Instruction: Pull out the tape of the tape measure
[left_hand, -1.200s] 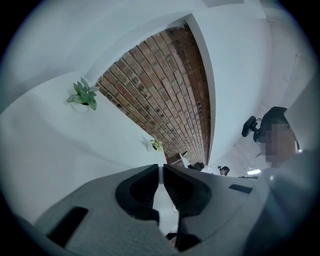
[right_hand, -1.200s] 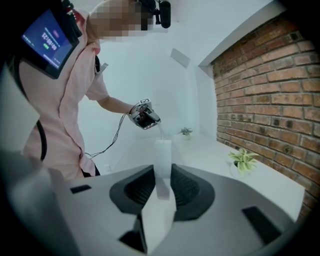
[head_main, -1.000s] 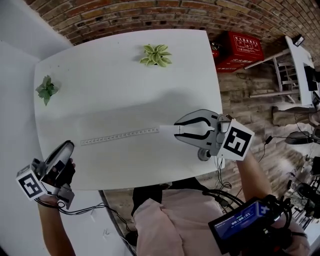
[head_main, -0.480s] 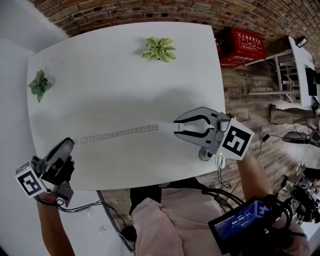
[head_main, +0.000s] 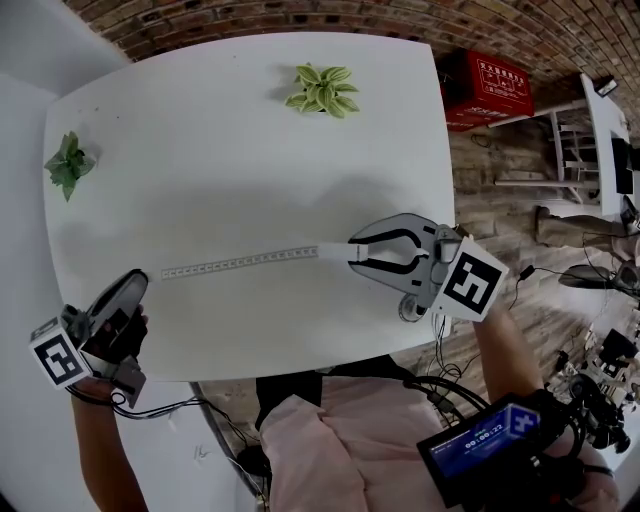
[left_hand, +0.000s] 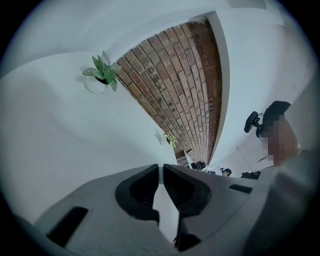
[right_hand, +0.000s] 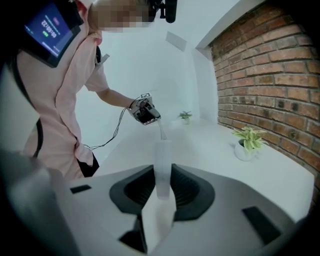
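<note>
1. A small green plant (head_main: 68, 165) is parked at the table's (head_main: 230, 170) 10 o'clock.
2. The left gripper (head_main: 138, 285) is held at 8 o'clock, jaws squeezed nearly together on the thin end of the tape (head_main: 240, 264).
3. The tape is stretched straight between both grippers (tick marks facing up), from 8 toward 4 o'clock.
4. A paler leafy plant (head_main: 322, 90) is set at 12 o'clock.
5. The right gripper (head_main: 352, 250) is held at 4 o'clock, and the tape's wider white end is pinched in its jaws.

**Matt plastic, smooth tabletop**

You are holding a matt white tape measure (head_main: 240, 263) in the matt grey plastic left gripper (head_main: 138, 284) and right gripper (head_main: 351, 254), over a smooth white table (head_main: 250, 150); a rough red brick wall (head_main: 300, 14) is backing it.
</note>
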